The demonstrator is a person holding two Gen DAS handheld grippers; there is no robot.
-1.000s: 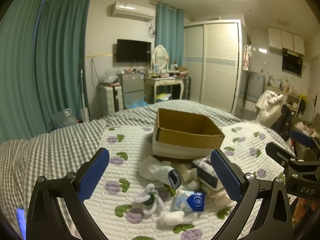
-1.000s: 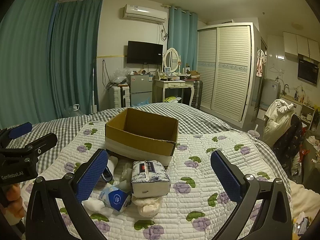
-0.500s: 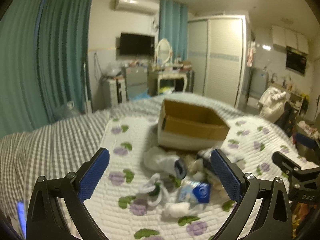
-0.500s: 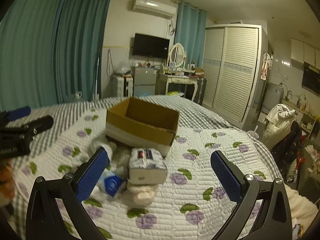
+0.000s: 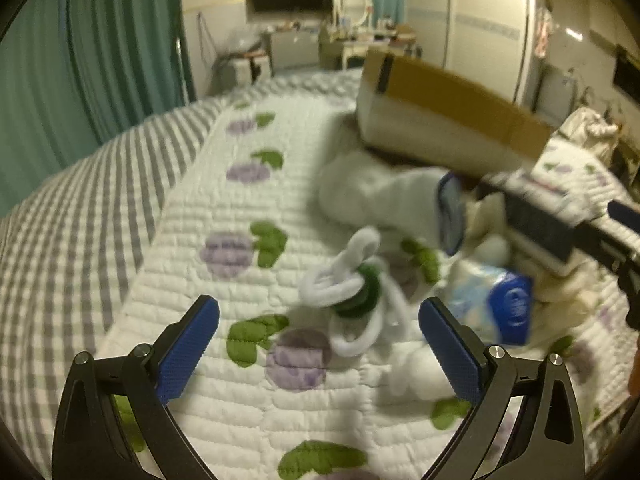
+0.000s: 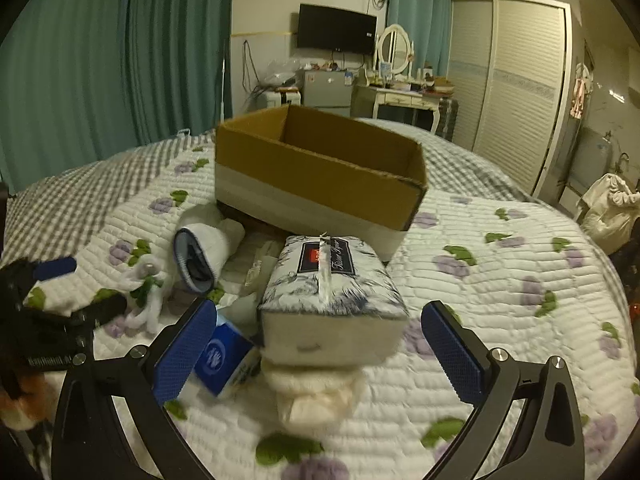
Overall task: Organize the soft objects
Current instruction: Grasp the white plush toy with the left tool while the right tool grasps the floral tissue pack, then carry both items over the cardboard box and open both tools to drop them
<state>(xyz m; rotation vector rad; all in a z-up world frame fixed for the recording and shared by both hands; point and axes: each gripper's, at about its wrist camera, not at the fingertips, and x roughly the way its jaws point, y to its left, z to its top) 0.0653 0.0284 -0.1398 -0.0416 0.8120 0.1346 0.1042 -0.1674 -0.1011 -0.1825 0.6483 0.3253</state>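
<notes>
Both tools have advanced toward the pile of soft items since the earlier frames, and the items now fill more of each view. Bed (image 6: 500,280), covered by a white quilt with purple-and-green print, carries everything. Cardboard box (image 6: 320,176) sits open-topped on the quilt behind the pile. Tissue pack (image 6: 332,300), patterned blue and white, lies just in front of the box and rests on a cream cloth bundle (image 6: 316,396). White sock (image 5: 384,200) with a blue cuff lies near the box's left corner, just beside the tissue pack. Small blue tissue packet (image 6: 224,356) lies to the left of the tissue pack, touching the pile. White looped cord with a green piece (image 5: 352,292) lies on the quilt in front of the sock. Left tool (image 5: 318,344) is open, jaws spread wide, nothing between them, with the looped cord just ahead; the left wrist view is motion-blurred. Right tool (image 6: 318,344) is open, jaws spread wide to either side of the tissue pack, with no contact visible.
</notes>
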